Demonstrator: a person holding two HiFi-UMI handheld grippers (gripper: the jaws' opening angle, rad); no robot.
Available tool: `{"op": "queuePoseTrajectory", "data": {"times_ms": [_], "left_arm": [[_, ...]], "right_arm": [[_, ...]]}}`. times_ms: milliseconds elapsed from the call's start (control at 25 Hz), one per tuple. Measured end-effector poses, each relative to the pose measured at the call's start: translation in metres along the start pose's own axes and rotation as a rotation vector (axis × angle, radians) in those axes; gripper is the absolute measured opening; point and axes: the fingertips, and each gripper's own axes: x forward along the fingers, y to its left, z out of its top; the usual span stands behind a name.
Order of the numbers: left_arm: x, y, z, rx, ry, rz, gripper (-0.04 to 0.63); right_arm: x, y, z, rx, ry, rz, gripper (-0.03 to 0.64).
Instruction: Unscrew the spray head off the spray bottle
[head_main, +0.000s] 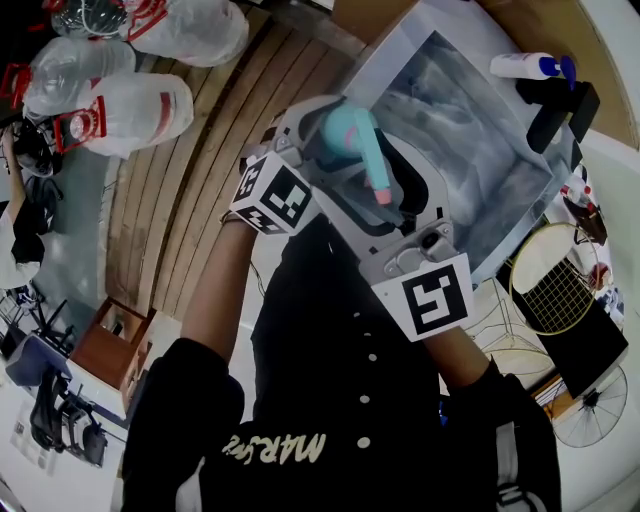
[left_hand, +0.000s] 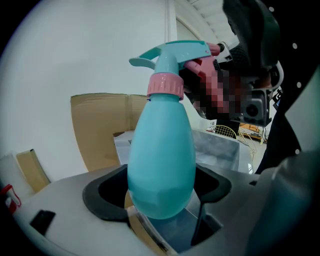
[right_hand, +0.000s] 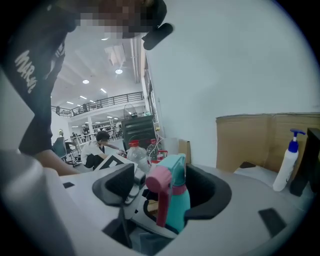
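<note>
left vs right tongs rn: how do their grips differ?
Left tongs are clamped on the spray bottle, on its wide teal body; right tongs sit at its spray head. Left pads press the body on both sides; right tongs stand apart, with a gap beside the pink nozzle. Shared: both surround the same bottle.

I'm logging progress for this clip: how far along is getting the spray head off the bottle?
Done: the left tongs are shut on the spray bottle. In hand: the right tongs stand around the spray head, with a gap at one side, so apparently not yet clamped. Left: the pink collar sits on the neck with the head attached, so gripping and all the unscrewing remain.
</note>
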Motion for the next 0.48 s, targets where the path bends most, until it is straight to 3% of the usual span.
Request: {"op": "queuePoseTrajectory", "data": {"times_ms": [160, 400, 480], "left_arm": [[0.001, 0.0, 0.001, 0.0, -0.005, -0.002, 0.407], [0.001, 0.0, 0.002, -0.001, -0.008, -0.006, 0.407], [0.001, 0.0, 0.003, -0.003, -0.004, -0.007, 0.407]], "right_arm": [[0.007, -0.004, -0.002, -0.079, -0.003, 0.006, 0.287], [0.012, -0.021, -0.016, -0.278, 0.069, 0.001, 0.242], [0.013, -0.028, -0.019, -0.286, 0.084, 0.005, 0.242]]}}
